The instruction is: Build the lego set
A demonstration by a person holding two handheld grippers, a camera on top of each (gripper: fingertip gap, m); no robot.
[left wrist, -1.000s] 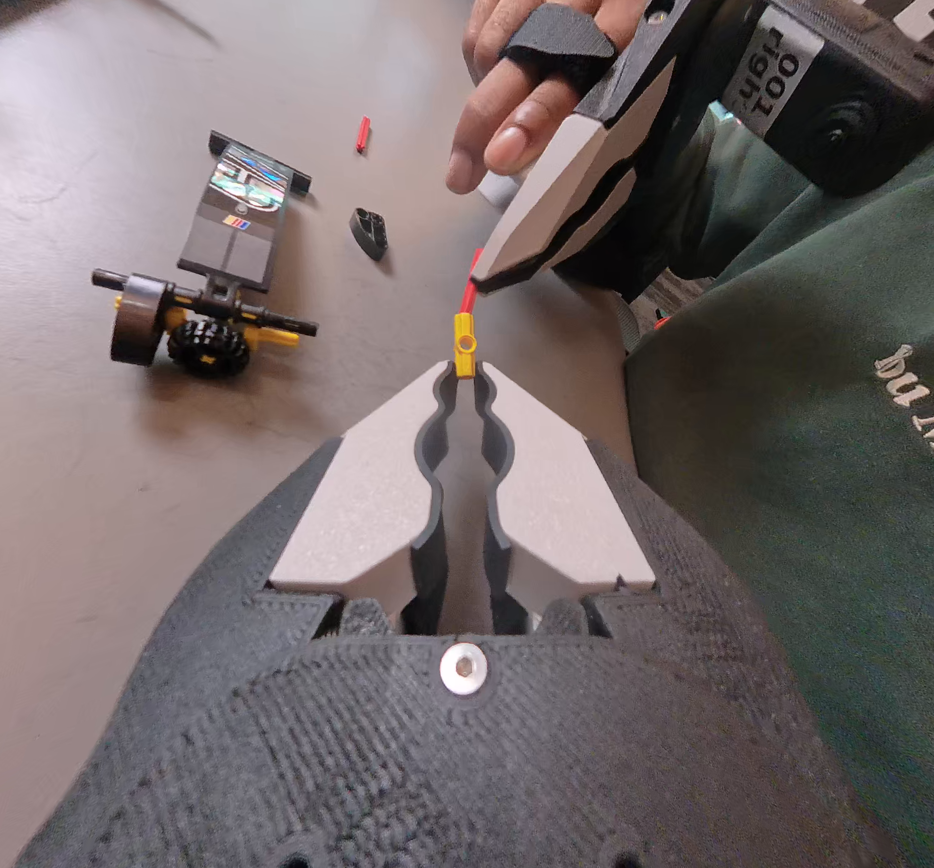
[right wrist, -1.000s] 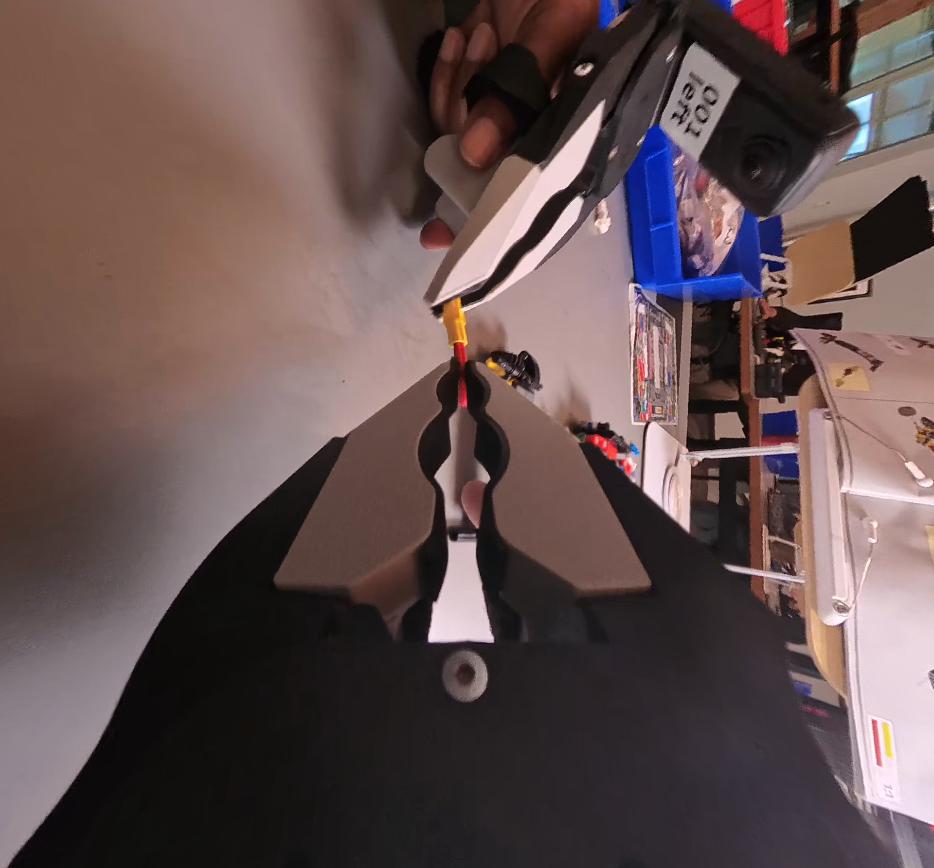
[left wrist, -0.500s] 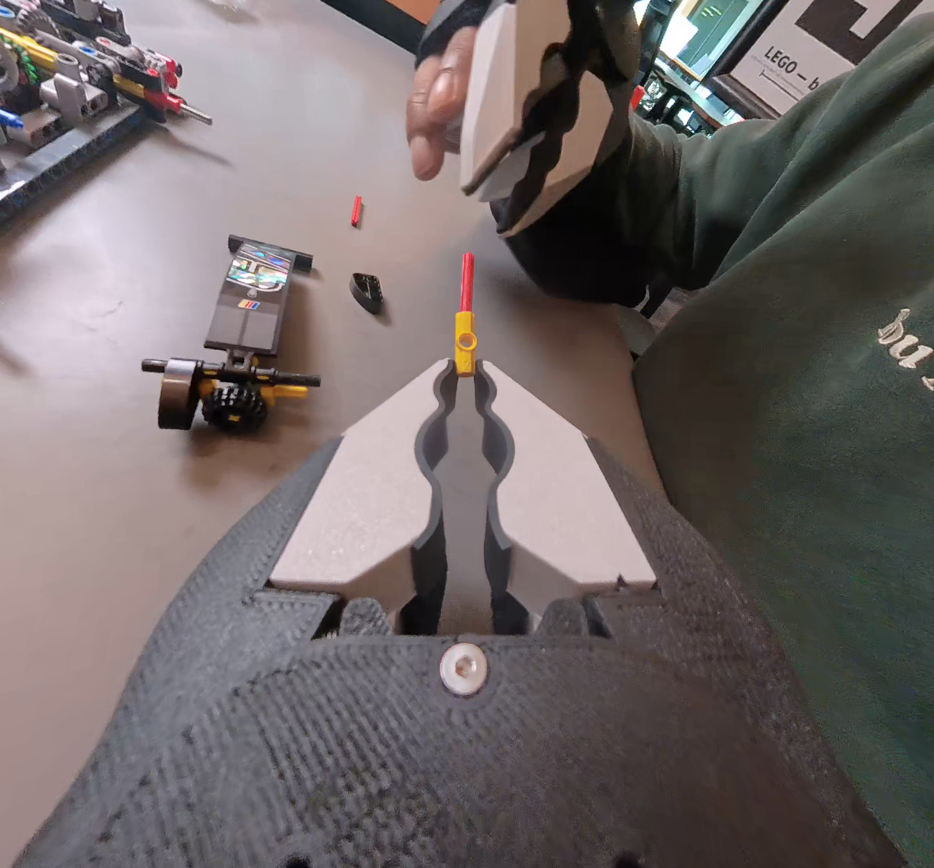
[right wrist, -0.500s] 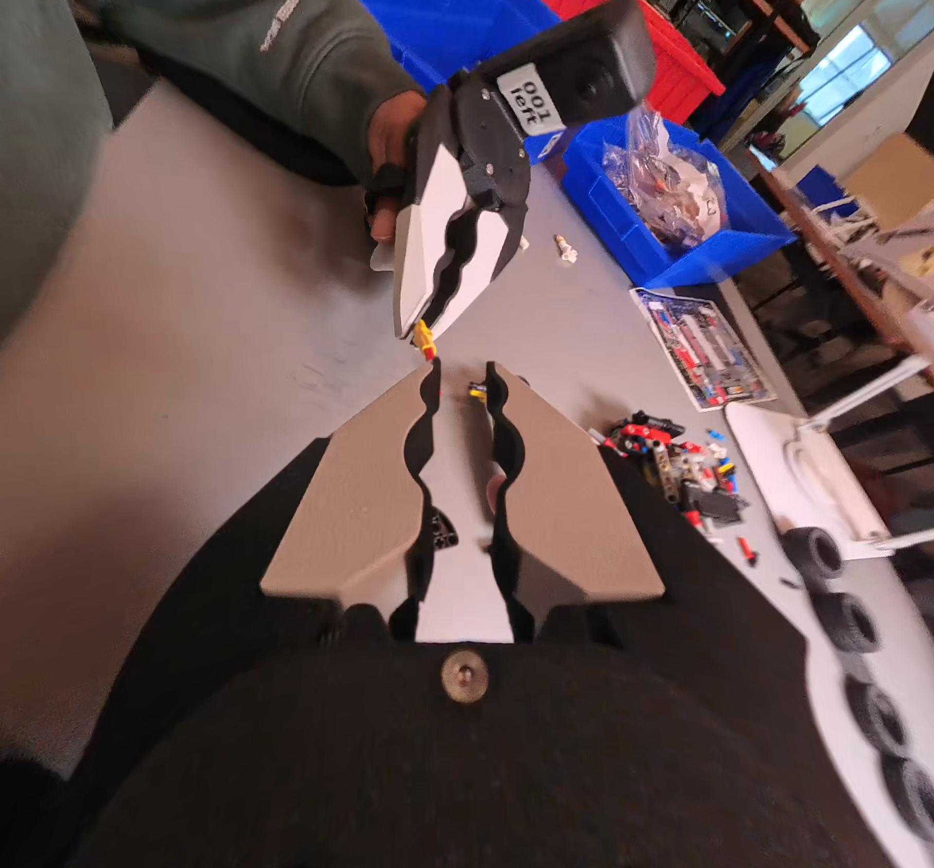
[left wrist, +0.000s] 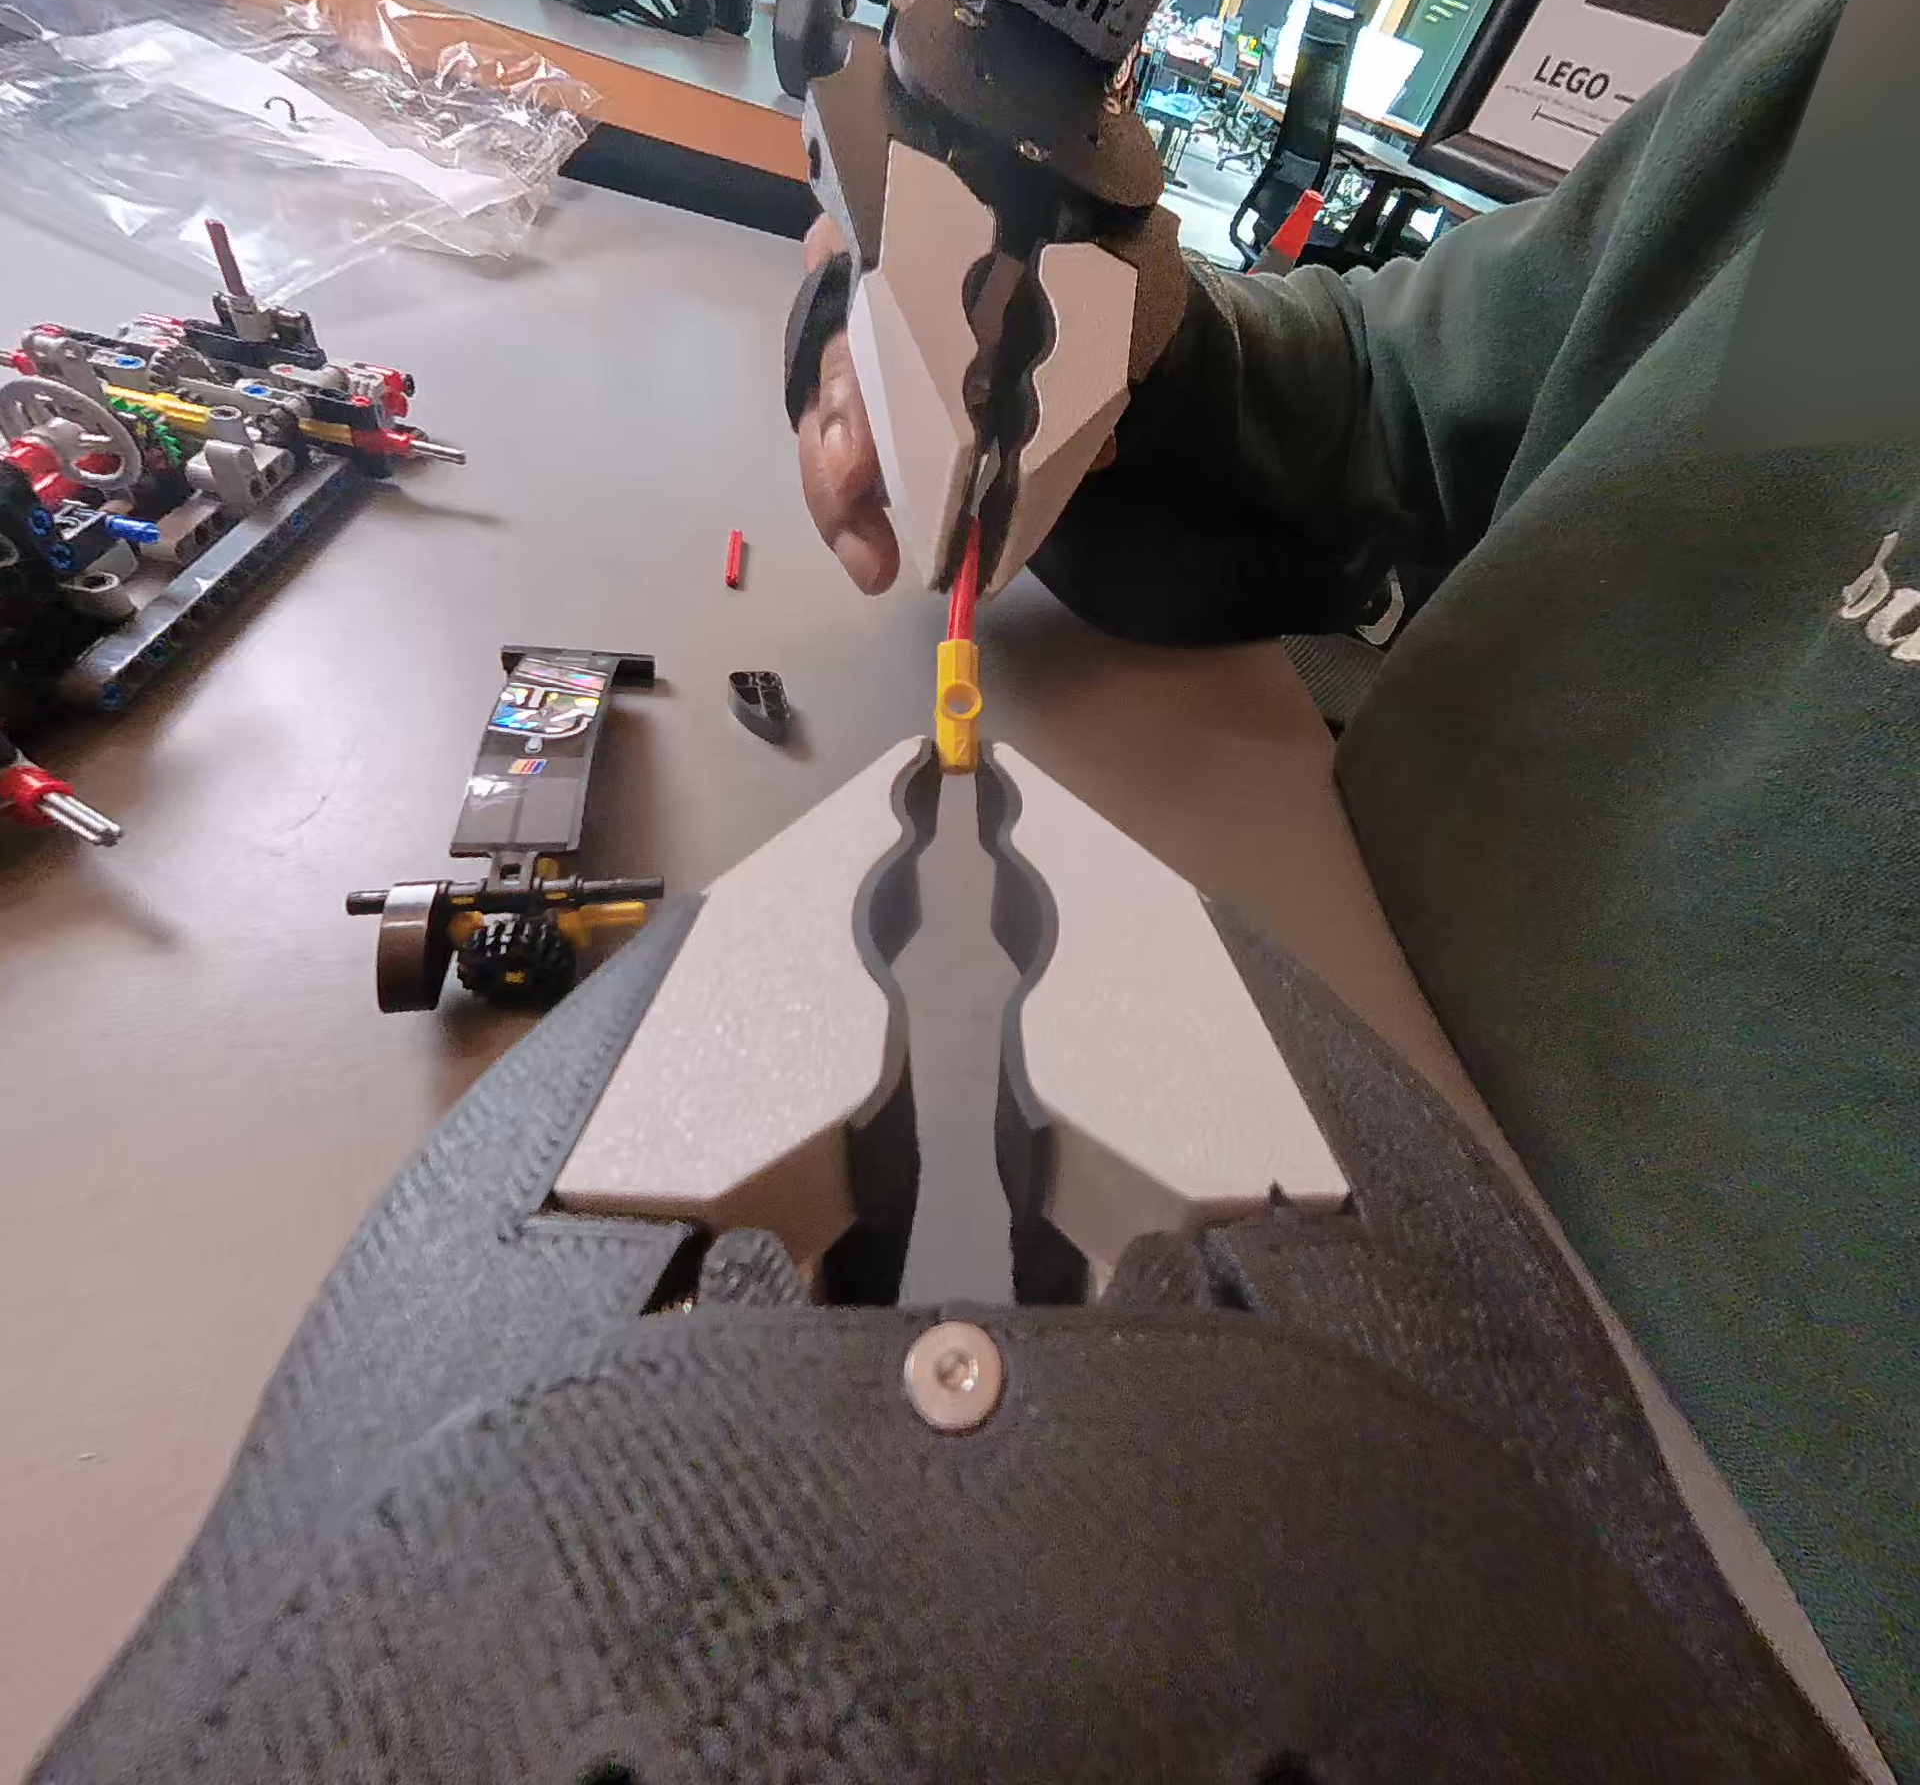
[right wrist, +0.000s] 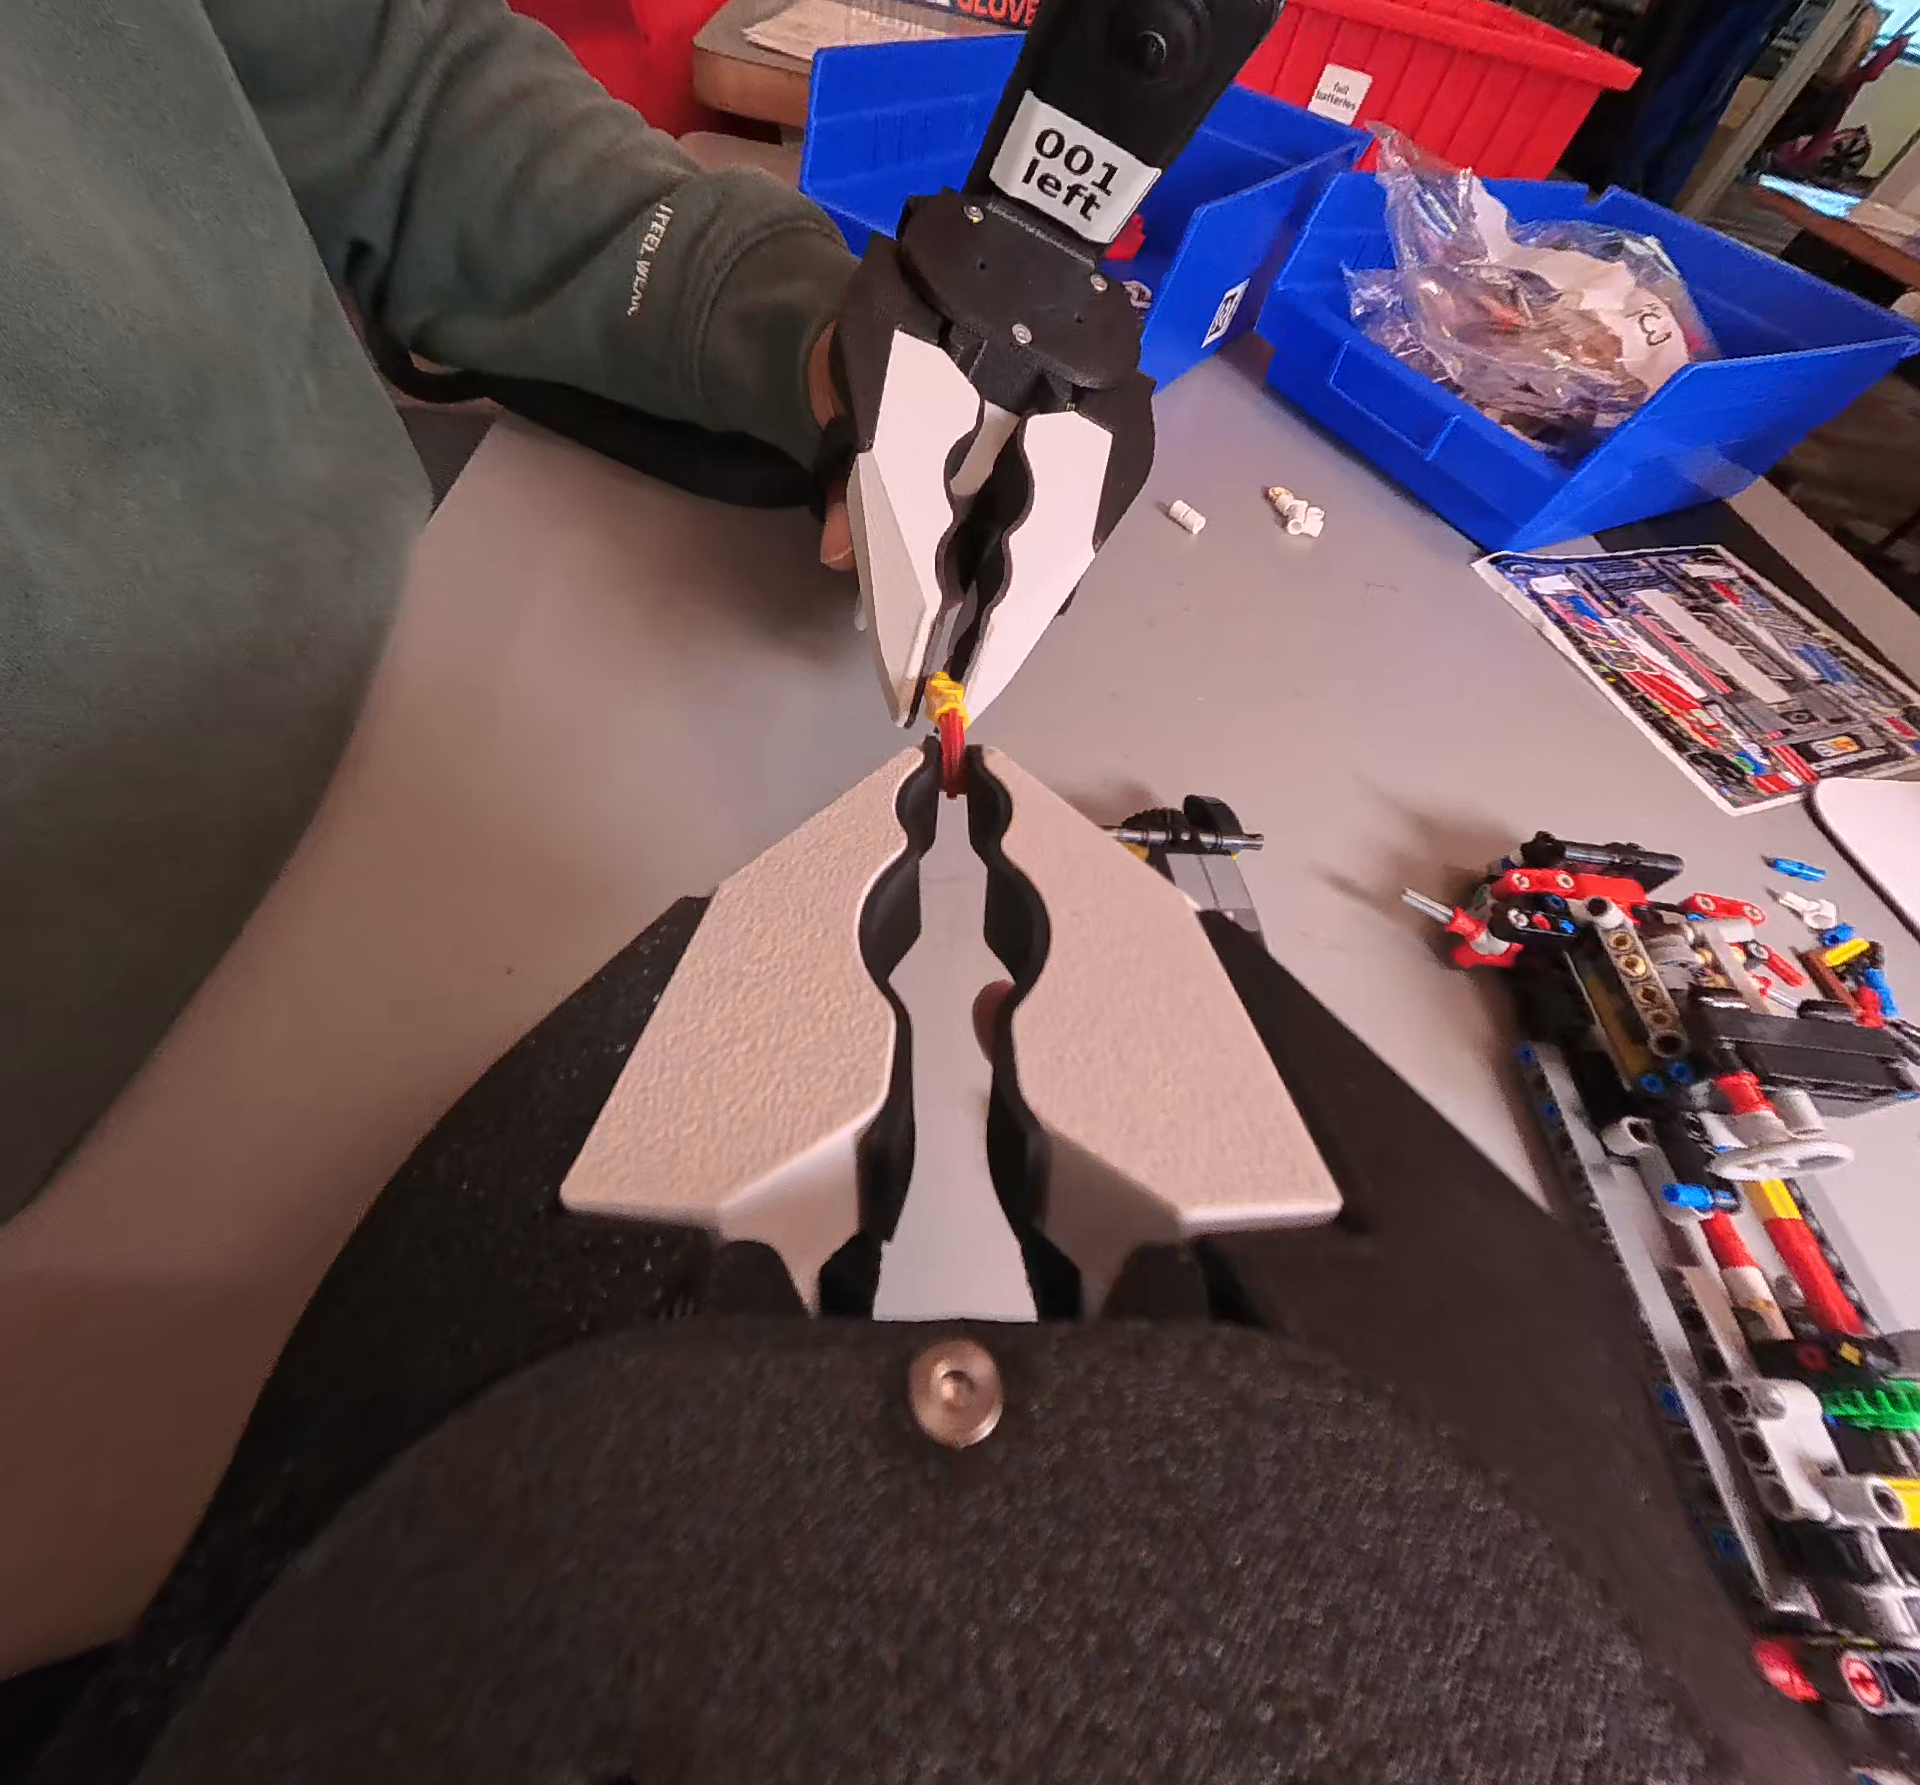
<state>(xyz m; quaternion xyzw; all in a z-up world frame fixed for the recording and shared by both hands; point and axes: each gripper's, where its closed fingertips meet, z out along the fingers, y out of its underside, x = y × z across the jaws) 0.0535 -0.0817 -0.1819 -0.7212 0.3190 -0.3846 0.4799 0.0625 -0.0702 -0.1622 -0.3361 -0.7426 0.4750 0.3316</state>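
The left tool (left wrist: pixel 957 748) pinches the lower end of a yellow connector (left wrist: pixel 957 705) between its tips, in the air above the tabletop (left wrist: pixel 623 385). A red axle (left wrist: pixel 964 572) rises from the connector into the right tool (left wrist: pixel 968 582), whose tips are closed on the axle's far end. The two tools face each other tip to tip, joined only by this small part.

Each tool carries a white label with printed writing on its black camera mount. A box with printed lettering stands behind the blue bins (right wrist: pixel 1558 405), and a framed sign with writing hangs at the upper right of the left view.

Only the left view shows a black panel with wheel (left wrist: pixel 520 831), a loose red pin (left wrist: pixel 735 558), a small black piece (left wrist: pixel 762 696) and clear plastic bags (left wrist: pixel 260 125). Only the right view shows the bins, a red bin (right wrist: pixel 1434 62), an instruction booklet (right wrist: pixel 1714 665) and small white pieces (right wrist: pixel 1242 514). Both views show the long half-built chassis (right wrist: pixel 1714 1112).
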